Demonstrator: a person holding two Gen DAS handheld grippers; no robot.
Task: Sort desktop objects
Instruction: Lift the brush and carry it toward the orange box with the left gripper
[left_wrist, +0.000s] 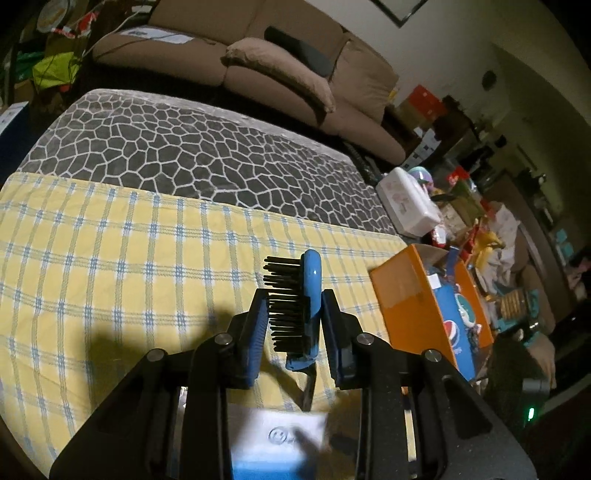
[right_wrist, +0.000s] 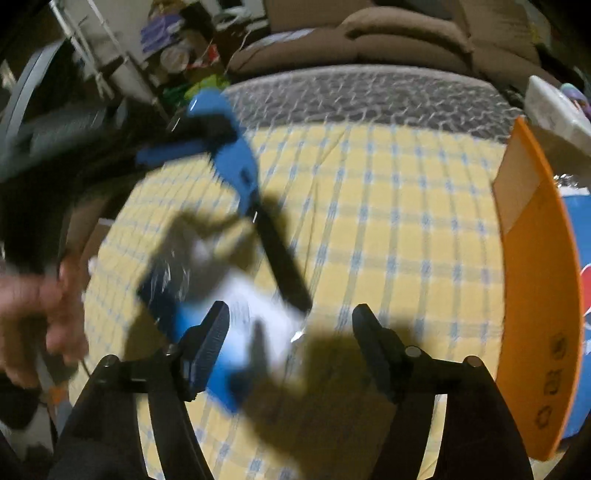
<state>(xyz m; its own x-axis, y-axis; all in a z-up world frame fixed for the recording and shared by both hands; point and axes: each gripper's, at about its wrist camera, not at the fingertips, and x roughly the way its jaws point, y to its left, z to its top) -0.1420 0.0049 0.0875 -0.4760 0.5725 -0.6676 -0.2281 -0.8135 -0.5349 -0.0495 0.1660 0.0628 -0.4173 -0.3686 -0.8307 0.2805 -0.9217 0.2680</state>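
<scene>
- Bristles, black and stiff, stick out leftward from the blue plastic hairbrush at lower centre of the left wrist view; its head stands upright and its black handle drops below.
- Left gripper: narrow gap, blue ribbed pads clamped on the brush head, one on the bristle tips, one on the smooth back.
- Right gripper: black fingers spread well apart at the bottom of the right wrist view, nothing between them.
- Beneath it lies a blurred white-and-blue packet on the yellow checked cloth.
- An orange cardboard box with a Pepsi logo stands at the cloth's right edge.
- Behind the cloth lies a grey cobble-pattern mat, then a tan upholstered sofa.
- A person's hand is blurred at the left edge.
</scene>
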